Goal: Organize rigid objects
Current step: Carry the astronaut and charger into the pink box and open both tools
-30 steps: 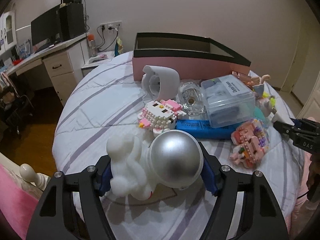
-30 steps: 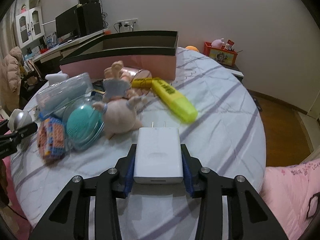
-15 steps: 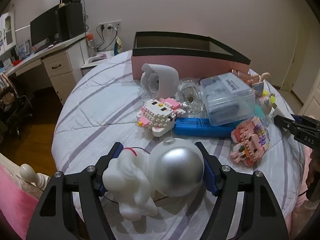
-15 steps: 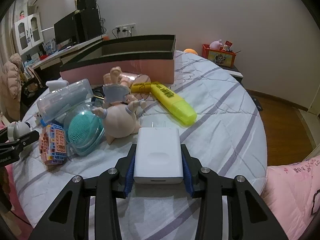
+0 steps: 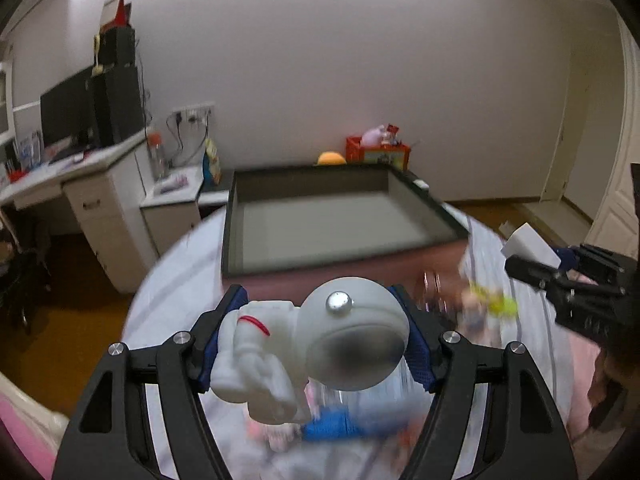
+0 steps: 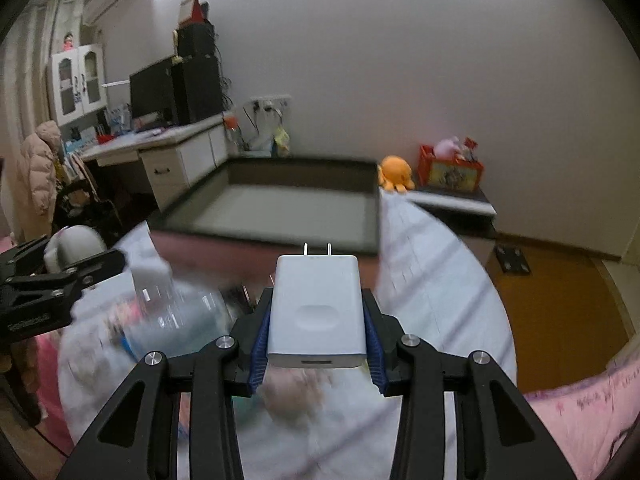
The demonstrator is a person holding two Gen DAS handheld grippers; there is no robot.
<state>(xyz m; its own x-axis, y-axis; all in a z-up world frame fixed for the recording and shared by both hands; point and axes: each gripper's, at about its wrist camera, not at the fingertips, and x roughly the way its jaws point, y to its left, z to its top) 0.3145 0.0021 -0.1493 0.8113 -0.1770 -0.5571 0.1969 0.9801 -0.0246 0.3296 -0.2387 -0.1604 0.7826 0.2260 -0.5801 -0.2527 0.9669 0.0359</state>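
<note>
My left gripper [image 5: 320, 336] is shut on a white astronaut figure [image 5: 312, 348] with a silver helmet, held in the air above the table. My right gripper [image 6: 318, 312] is shut on a white plug charger [image 6: 316, 312], its two prongs pointing ahead. A wide box [image 5: 332, 220] with a dark rim and pink walls, nothing showing inside, lies just beyond both grippers [image 6: 288, 208]. In the left wrist view the right gripper [image 5: 532, 252] with the charger shows at the right edge. The right wrist view has the left gripper [image 6: 76, 256] with the astronaut at its left edge.
Blurred below are several toys and a clear plastic box [image 6: 176, 312] on the round table's striped white cloth [image 6: 432, 288]. A white desk [image 5: 92, 184] with a monitor stands at the left. A low shelf [image 6: 452, 200] with an orange plush and a red box sits behind.
Both grippers rose off the table with the astronaut and the charger and came closer to the pink box, whose inside now shows. The table objects have dropped low and blurred.
</note>
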